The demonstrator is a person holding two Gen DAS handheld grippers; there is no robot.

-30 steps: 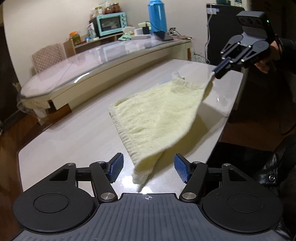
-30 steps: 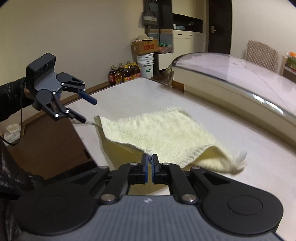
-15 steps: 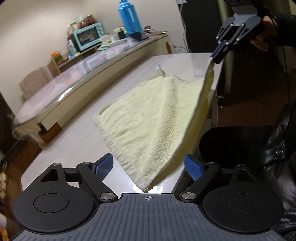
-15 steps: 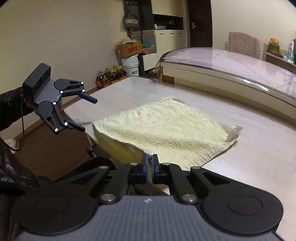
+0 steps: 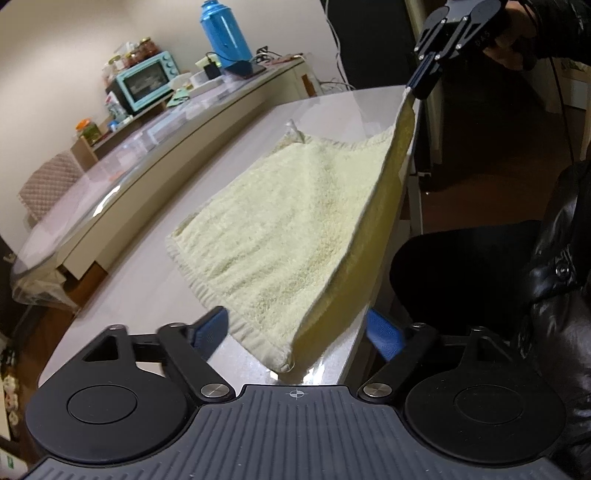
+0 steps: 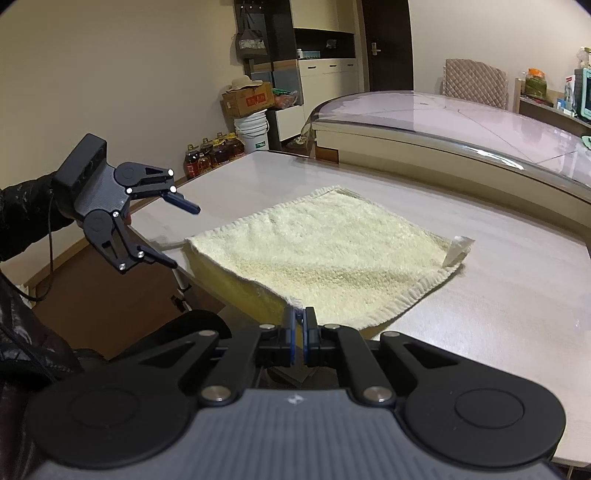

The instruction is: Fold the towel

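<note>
A pale yellow towel [image 5: 295, 221] lies spread on the light table [image 5: 129, 280], one side hanging over the table's near edge. Its nearest corner lies between the blue pads [image 5: 210, 328] of my left gripper [image 5: 295, 332]. The jaws are closing and the pads stand clear of the cloth. At the top right, my right gripper [image 5: 424, 81] is shut on another corner and holds it lifted off the table. In the right wrist view the right gripper [image 6: 299, 325] pinches the towel [image 6: 332, 251] edge, and the left gripper [image 6: 184, 236] hovers open by the far-left corner.
A white tag [image 6: 458, 251] sticks up at the towel's right corner. Behind stands a glass-topped table [image 6: 461, 125] with a padded chair [image 6: 472, 85]. A teal toaster oven [image 5: 146, 86] and a blue thermos [image 5: 223, 33] sit on a counter. Oil bottles [image 6: 214, 155] and a bucket [image 6: 255, 129] stand on the floor.
The towel has been drawn flat toward the table's edge. My left gripper has sunk and rolled closer to the near corner, its jaws widening and then narrowing. The right gripper has kept its grip.
</note>
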